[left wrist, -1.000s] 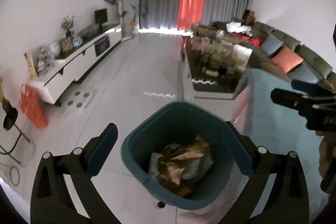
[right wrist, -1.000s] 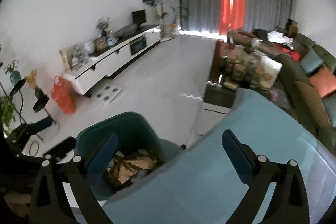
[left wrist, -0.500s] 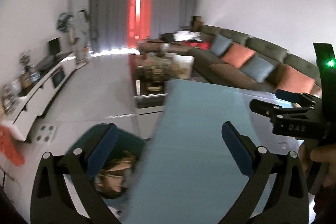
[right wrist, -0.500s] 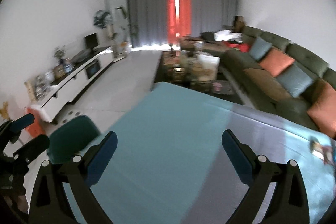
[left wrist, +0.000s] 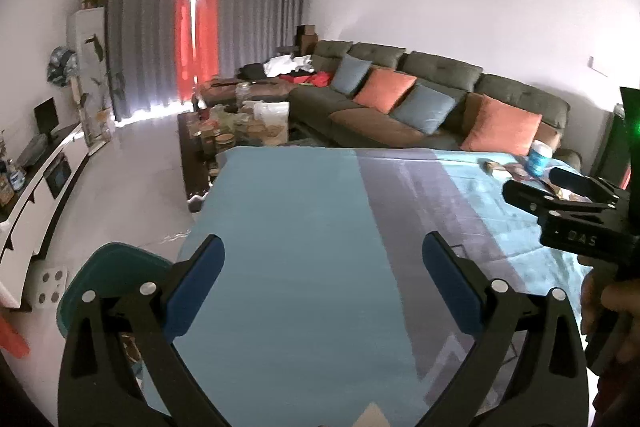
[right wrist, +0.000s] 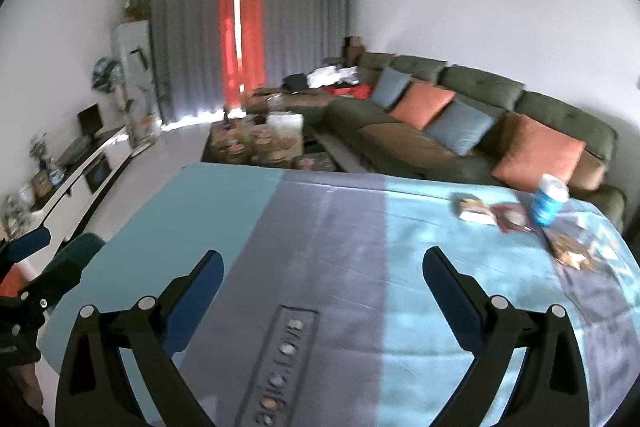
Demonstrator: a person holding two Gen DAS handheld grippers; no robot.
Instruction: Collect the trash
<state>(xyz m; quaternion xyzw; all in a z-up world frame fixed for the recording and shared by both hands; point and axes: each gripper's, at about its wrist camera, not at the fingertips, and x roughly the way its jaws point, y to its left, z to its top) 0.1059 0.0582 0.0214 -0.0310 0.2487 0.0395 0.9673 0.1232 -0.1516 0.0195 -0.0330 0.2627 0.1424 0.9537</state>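
Both views have been swung from the teal trash bin (left wrist: 116, 267) to the blue-clothed table (right wrist: 320, 227). Left gripper (left wrist: 320, 283) and right gripper (right wrist: 320, 287) are spread, empty. Remaining wrappers (right wrist: 568, 251) lie beside the blue cup (right wrist: 550, 201), so another pickup is judged next.

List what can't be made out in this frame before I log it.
- Bin contents: left wrist view, hidden behind the left tongs and table edge.
- Wrappers near the blue tub: right wrist view, too blurred to identify.
- Right tongs: open, empty.
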